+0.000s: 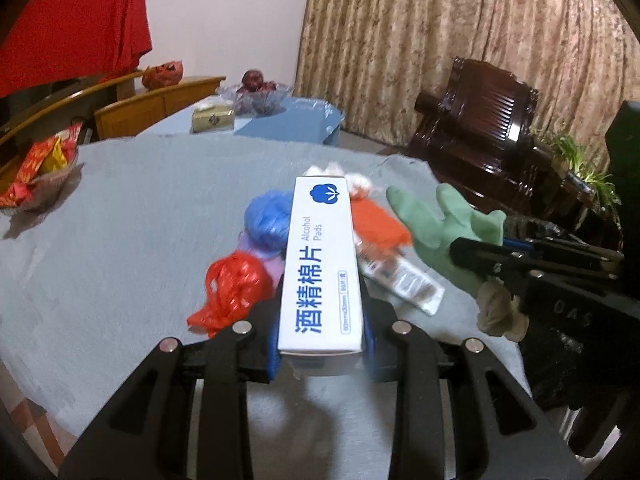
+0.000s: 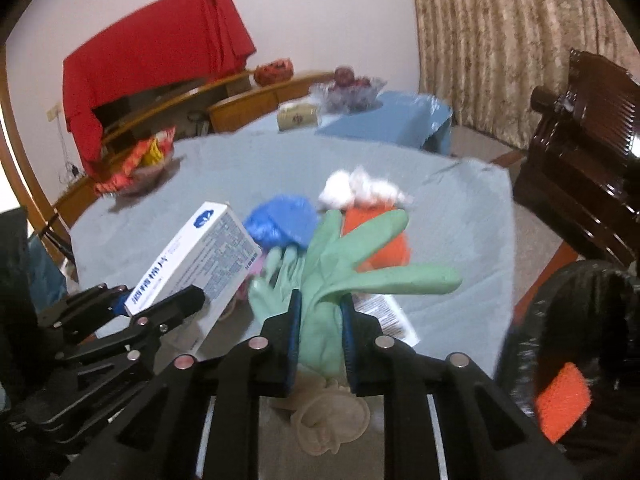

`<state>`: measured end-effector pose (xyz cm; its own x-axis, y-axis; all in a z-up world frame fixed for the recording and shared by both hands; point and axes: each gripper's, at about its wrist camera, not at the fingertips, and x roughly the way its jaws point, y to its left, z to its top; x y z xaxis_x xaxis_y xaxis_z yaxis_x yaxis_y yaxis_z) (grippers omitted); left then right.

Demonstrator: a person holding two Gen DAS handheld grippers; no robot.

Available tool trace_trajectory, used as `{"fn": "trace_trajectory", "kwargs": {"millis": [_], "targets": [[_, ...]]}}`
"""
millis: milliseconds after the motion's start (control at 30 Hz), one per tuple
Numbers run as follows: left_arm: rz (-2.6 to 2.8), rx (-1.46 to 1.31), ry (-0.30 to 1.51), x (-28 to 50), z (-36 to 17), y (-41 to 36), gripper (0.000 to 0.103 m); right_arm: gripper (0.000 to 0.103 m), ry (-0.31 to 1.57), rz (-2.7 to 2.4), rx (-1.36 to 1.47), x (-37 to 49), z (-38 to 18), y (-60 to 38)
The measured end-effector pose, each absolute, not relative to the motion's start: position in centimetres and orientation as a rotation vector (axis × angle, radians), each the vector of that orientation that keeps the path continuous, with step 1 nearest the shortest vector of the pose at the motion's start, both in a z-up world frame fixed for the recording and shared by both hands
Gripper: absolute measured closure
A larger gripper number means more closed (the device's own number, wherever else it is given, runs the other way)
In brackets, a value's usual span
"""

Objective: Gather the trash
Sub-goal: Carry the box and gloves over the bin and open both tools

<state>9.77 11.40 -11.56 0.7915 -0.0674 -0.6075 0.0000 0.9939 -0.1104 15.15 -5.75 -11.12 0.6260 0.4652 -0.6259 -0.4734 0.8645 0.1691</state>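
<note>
The left gripper (image 1: 322, 332) clamps a long white cardboard box (image 1: 320, 268) above the table's grey-blue cloth (image 1: 132, 216). The right gripper (image 2: 320, 332) pinches a limp green rubber glove (image 2: 340, 256) – fingers splayed – over crumpled trash: a red bag (image 1: 234, 292), a blue bag (image 1: 268, 220), white tissue (image 2: 360, 190).

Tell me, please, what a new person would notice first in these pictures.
First, the white box clamped in the left gripper and the green glove pinched in the right gripper, both above the table. Next, the colourful pile there: blue bag, red bag.
</note>
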Motion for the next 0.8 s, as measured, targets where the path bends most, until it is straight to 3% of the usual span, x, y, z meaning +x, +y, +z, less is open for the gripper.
{"fn": "trace_trajectory", "kwargs": {"millis": [400,800], "targets": [[-0.157,-0.076,0.593,10.1,-7.4,5.0,0.074,0.085,0.594,0.413,0.047,12.8,-6.4,-12.9],[-0.342,-0.022,0.588,12.2,-7.0,-3.7,0.074,0.085,0.578,0.196,0.087,11.5,-6.1,-23.2]]}}
